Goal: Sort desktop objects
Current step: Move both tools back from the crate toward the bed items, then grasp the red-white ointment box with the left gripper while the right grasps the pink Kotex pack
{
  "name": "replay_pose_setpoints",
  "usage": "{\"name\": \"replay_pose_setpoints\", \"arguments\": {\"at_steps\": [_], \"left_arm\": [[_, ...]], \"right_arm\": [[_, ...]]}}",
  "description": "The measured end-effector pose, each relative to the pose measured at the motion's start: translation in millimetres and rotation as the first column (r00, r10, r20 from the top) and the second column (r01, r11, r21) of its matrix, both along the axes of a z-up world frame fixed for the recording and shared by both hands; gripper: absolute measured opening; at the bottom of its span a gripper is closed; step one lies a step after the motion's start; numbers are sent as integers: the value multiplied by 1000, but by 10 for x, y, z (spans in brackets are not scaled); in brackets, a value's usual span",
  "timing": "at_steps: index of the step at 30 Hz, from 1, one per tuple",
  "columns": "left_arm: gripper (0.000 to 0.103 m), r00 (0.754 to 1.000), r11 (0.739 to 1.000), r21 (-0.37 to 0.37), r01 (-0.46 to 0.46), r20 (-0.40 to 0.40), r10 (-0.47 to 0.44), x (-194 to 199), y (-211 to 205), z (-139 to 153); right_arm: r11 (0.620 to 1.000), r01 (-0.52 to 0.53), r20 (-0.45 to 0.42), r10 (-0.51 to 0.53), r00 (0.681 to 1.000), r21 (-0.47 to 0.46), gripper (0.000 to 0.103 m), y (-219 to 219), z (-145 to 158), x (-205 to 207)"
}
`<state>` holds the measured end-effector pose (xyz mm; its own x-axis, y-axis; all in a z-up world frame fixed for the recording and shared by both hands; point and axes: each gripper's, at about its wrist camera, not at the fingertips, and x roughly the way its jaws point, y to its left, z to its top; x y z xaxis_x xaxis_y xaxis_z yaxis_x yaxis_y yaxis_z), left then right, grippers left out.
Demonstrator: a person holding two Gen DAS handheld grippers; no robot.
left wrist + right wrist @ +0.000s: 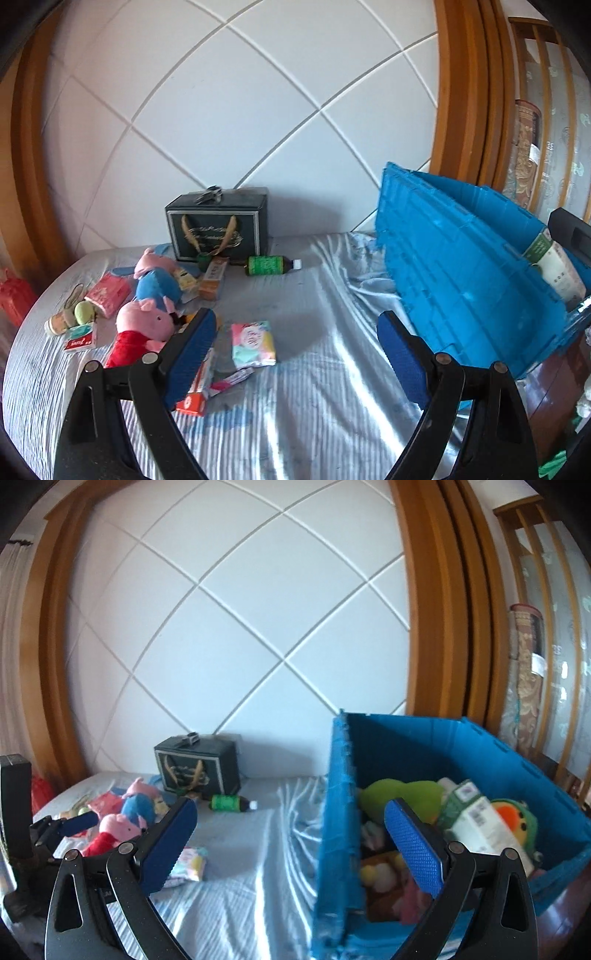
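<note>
At far left on the striped bedsheet [295, 406], a loose pile is seen: small tissue pack [79, 338], red packet [109, 293], two pig plush toys [147, 317], small cartons. Behind them a dark gift bag [218, 225] stands upright, and a green-labelled bottle [271, 265] lies on its side just beside it. A pastel snack packet [253, 343] lies nearer, between the pile and the left gripper [295, 354], which is held spread wide and empty above the sheet. At right the blue crate [461, 746] is seen already part-filled with plush toys and boxes; the right gripper [291, 845] is spread, empty, over the crate's near wall. The step is judged between picks: next, a sheet item, likely the pastel packet, is to be approached and pinched.
</note>
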<state>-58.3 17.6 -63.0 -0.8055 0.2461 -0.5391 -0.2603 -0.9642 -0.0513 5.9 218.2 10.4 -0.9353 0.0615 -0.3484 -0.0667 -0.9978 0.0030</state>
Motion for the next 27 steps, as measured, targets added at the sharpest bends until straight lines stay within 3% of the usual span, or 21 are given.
{"name": "replay_pose_setpoints", "arguments": {"at_steps": [4, 10, 17, 19, 27], "left_arm": [[89, 995, 997, -27, -74, 60, 75, -202, -499, -386], [89, 972, 992, -37, -124, 196, 129, -545, -936, -1068], [81, 945, 993, -71, -89, 310, 107, -957, -979, -1690], [67, 930, 996, -60, -67, 357, 84, -1092, -956, -1843], [67, 897, 996, -72, -52, 435, 78, -1524, -955, -2234]], "right_arm": [[997, -74, 73, 74, 995, -6, 103, -424, -295, -344], [993, -104, 237, 114, 965, -54, 103, -866, -1019, -860], [992, -80, 417, 112, 902, -92, 103, -1195, -1861, -1411], [992, -83, 454, 116, 883, -91, 103, -1270, -2019, -1563], [991, -107, 563, 136, 815, -85, 103, -1527, -2518, -2139]]}}
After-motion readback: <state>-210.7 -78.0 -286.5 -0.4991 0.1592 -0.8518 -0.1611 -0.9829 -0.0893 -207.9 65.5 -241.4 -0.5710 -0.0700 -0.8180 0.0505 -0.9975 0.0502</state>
